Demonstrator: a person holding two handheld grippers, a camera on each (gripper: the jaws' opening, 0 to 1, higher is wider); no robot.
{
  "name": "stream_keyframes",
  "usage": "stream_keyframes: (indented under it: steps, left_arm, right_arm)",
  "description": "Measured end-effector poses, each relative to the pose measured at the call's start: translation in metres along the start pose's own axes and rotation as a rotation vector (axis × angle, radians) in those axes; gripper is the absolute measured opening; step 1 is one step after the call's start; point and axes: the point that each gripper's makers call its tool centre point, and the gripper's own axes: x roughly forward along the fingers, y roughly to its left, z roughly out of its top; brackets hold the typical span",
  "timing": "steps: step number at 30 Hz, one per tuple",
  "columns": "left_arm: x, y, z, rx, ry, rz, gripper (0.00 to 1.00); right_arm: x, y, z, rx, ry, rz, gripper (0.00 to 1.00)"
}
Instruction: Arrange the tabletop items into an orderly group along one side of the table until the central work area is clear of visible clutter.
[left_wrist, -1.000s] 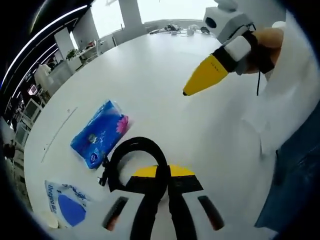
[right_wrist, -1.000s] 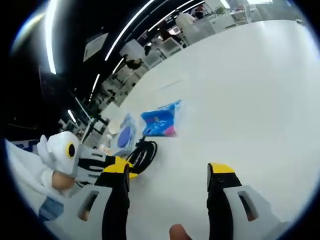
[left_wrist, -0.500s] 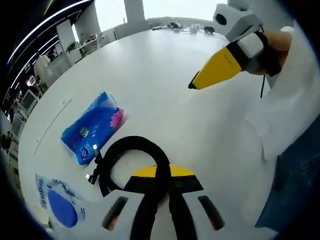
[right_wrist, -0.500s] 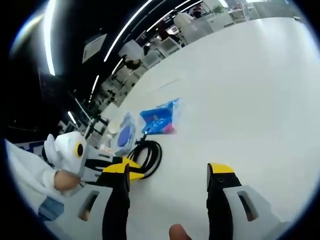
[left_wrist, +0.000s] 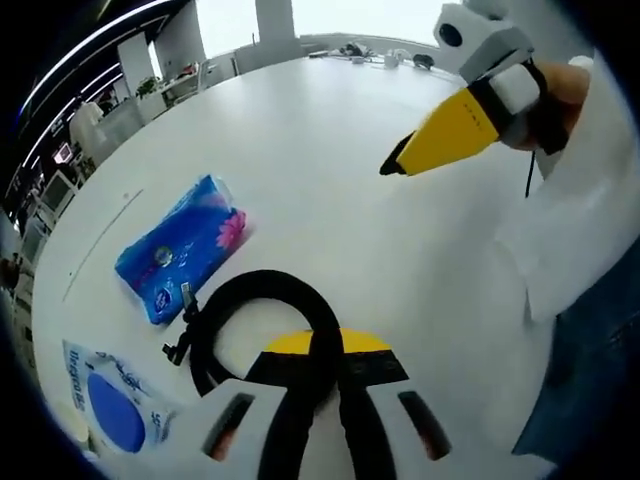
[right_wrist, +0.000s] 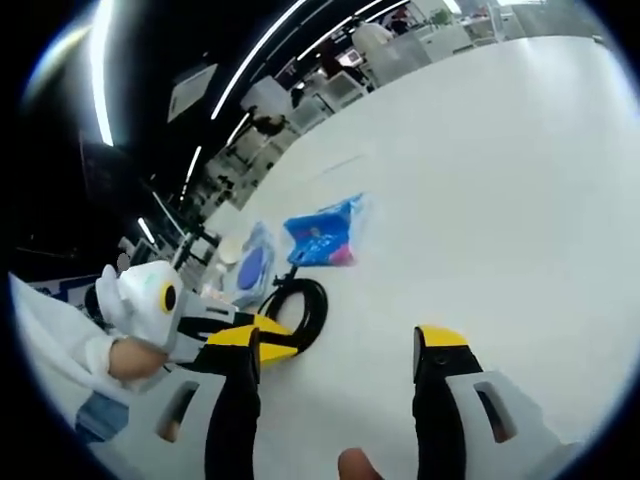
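A black cable (left_wrist: 262, 300) lies coiled in a loop on the white table (left_wrist: 320, 140), and my left gripper (left_wrist: 322, 352) is shut on its near strand. Left of the loop lies a blue tissue pack (left_wrist: 180, 250), and nearer me a white packet with a blue disc (left_wrist: 108, 405). My right gripper (left_wrist: 410, 158) hangs above the table at the upper right, held by a hand. In the right gripper view my right gripper (right_wrist: 338, 348) stands open with nothing between its jaws. There the left gripper (right_wrist: 255, 340) holds the cable (right_wrist: 300, 305), below the tissue pack (right_wrist: 325, 232) and packet (right_wrist: 250, 265).
A white sleeve (left_wrist: 570, 200) and blue jeans (left_wrist: 590, 370) fill the right side of the left gripper view. Small items (left_wrist: 385, 57) sit at the table's far edge. Desks and chairs (right_wrist: 330, 85) stand beyond the table (right_wrist: 500, 180).
My left gripper has slid forward over the table with the cable, and the loop has drawn out behind it. The right gripper has lifted slightly.
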Motion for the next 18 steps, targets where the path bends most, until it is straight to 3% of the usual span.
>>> stream_keyframes:
  steps: [11, 13, 18]
  left_arm:
    - [-0.002, 0.002, 0.002, -0.024, -0.019, 0.006, 0.07]
    - [-0.006, 0.006, 0.007, -0.021, -0.045, 0.033, 0.13]
    - [-0.017, 0.018, 0.015, -0.061, -0.091, 0.08, 0.37]
  right_arm:
    - [-0.003, -0.002, 0.001, 0.013, -0.014, -0.002, 0.6]
    - [-0.004, -0.001, 0.0, 0.012, -0.013, 0.0, 0.6]
    - [-0.006, -0.001, -0.002, 0.006, -0.01, 0.001, 0.6]
